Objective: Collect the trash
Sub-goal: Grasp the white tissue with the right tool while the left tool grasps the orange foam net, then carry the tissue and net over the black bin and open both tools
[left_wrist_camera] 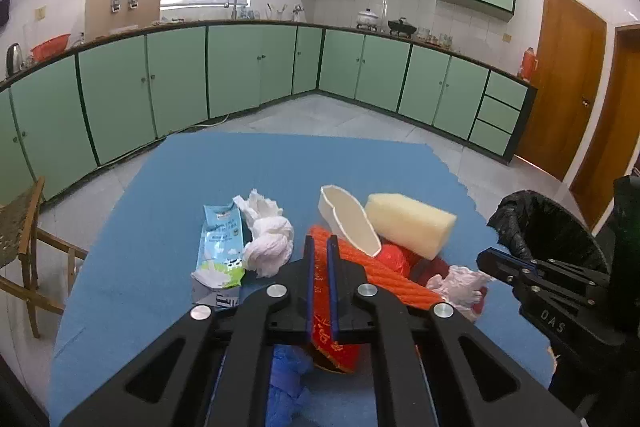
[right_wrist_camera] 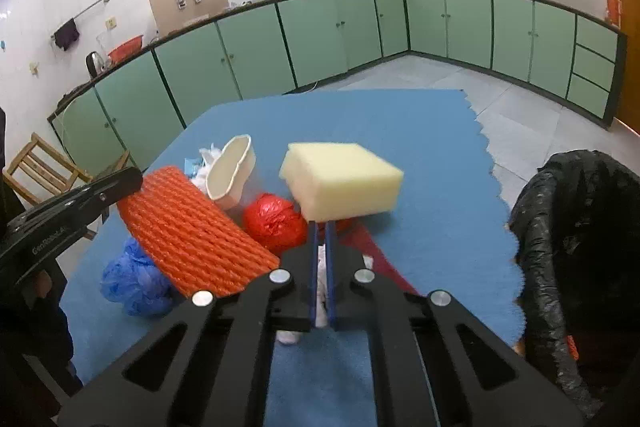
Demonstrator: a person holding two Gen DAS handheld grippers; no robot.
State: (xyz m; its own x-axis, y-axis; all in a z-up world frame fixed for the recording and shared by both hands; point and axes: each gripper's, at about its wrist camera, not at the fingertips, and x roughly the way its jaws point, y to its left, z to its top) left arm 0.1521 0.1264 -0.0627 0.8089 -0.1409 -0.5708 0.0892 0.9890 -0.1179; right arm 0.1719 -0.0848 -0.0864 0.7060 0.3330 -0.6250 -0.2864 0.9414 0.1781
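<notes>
Trash lies on a blue mat (left_wrist_camera: 248,163): a milk carton (left_wrist_camera: 220,251), white crumpled tissue (left_wrist_camera: 268,235), a white plastic tray piece (left_wrist_camera: 348,219), a yellow sponge block (left_wrist_camera: 408,223), orange foam netting (right_wrist_camera: 192,231), a red plastic ball (right_wrist_camera: 272,219) and a blue plastic bag (right_wrist_camera: 132,279). My left gripper (left_wrist_camera: 320,243) is shut on a red packet with gold print (left_wrist_camera: 324,331). My right gripper (right_wrist_camera: 322,227) is shut on a white plastic wrapper (right_wrist_camera: 321,283), also seen in the left wrist view (left_wrist_camera: 460,283). A bin lined with a black bag (right_wrist_camera: 580,247) stands at the right.
The mat's jagged right edge (right_wrist_camera: 500,187) meets grey floor tiles. Green kitchen cabinets (left_wrist_camera: 240,67) run along the back. A wooden chair (left_wrist_camera: 24,247) stands at the left. Brown doors (left_wrist_camera: 568,79) are at the far right.
</notes>
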